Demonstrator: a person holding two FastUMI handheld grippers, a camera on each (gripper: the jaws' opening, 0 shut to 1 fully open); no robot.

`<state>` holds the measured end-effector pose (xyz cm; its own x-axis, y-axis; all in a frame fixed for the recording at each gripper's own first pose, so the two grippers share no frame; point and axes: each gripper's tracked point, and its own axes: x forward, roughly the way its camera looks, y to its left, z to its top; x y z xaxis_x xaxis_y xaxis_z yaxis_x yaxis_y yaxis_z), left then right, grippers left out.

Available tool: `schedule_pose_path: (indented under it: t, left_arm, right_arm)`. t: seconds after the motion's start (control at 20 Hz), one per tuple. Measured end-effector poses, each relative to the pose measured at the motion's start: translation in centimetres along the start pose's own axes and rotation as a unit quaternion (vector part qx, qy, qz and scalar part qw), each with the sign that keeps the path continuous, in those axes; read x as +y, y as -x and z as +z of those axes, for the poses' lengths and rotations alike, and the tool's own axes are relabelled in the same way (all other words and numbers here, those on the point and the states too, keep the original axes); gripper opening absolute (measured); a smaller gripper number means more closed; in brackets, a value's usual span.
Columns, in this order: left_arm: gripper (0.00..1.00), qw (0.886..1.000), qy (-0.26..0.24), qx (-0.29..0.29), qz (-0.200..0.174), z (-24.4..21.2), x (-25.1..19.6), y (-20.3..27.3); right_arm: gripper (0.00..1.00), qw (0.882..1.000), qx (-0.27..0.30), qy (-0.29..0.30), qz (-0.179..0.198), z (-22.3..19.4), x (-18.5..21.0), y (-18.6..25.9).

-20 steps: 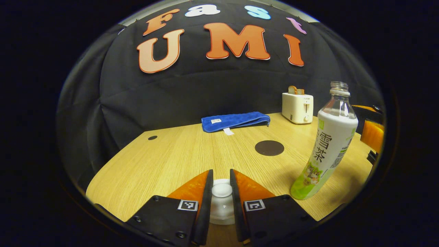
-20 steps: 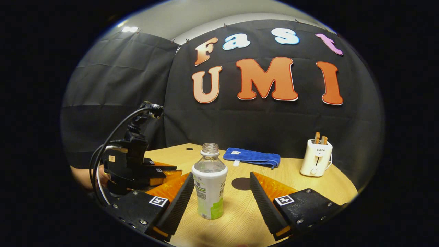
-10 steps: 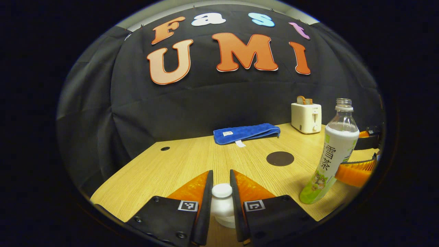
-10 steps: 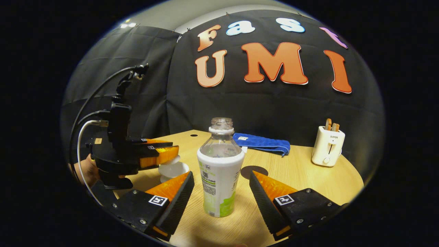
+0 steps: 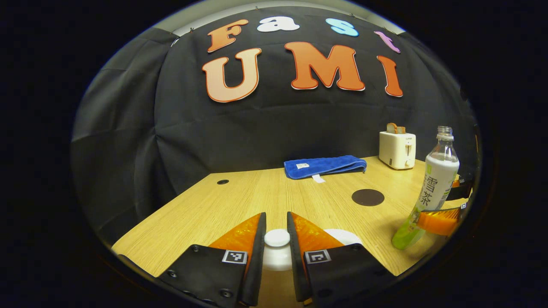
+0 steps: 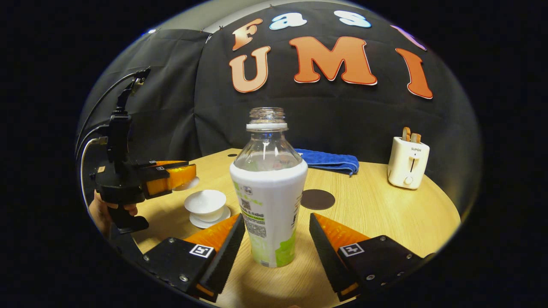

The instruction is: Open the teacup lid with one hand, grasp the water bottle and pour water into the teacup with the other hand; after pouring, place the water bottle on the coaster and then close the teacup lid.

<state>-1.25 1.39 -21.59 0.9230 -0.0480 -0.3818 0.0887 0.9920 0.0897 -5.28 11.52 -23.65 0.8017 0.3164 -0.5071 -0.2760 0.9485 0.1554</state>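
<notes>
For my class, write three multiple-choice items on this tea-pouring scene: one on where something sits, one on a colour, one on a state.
1. Where is the water bottle?
A. On the coaster
B. Standing between the right gripper's spread fingers
C. Lying on the towel

2. What colour is the folded towel?
A. Blue
B. Red
C. White

3. What state is the teacup in?
A. Lidded
B. Tipped over
C. Uncovered, its lid pinched in the left gripper

Answers: 1 B, the fingers flank the bottle; the coaster is bare. 2 A, it is blue. 3 C, the lid is held off the cup.

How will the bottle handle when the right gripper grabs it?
The bottle is tall on a narrow base, so a one-sided nudge could tip it. It has no cap, so it may spill if tilted. The glossy sleeve looks slippery; the right gripper should close squarely.
</notes>
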Motion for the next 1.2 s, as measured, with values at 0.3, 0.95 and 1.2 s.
schedule_pose_path:
  t: [0.3,0.95,1.2]
  left_arm:
    - [0.35,1.0,0.005,0.002,0.014,-0.9,1.9,0.3]
    - [0.35,0.998,0.021,0.0,0.055,-2.0,7.4,1.4]
    - [0.35,0.998,0.021,0.004,0.061,-2.8,8.3,1.7]
  right_arm:
    - [0.67,1.0,0.013,0.009,-0.009,0.3,0.3,-0.5]
    - [0.66,0.968,0.016,0.229,-0.101,4.0,-2.2,-1.9]
    - [0.66,0.951,0.025,0.298,-0.084,3.4,-0.8,-3.1]
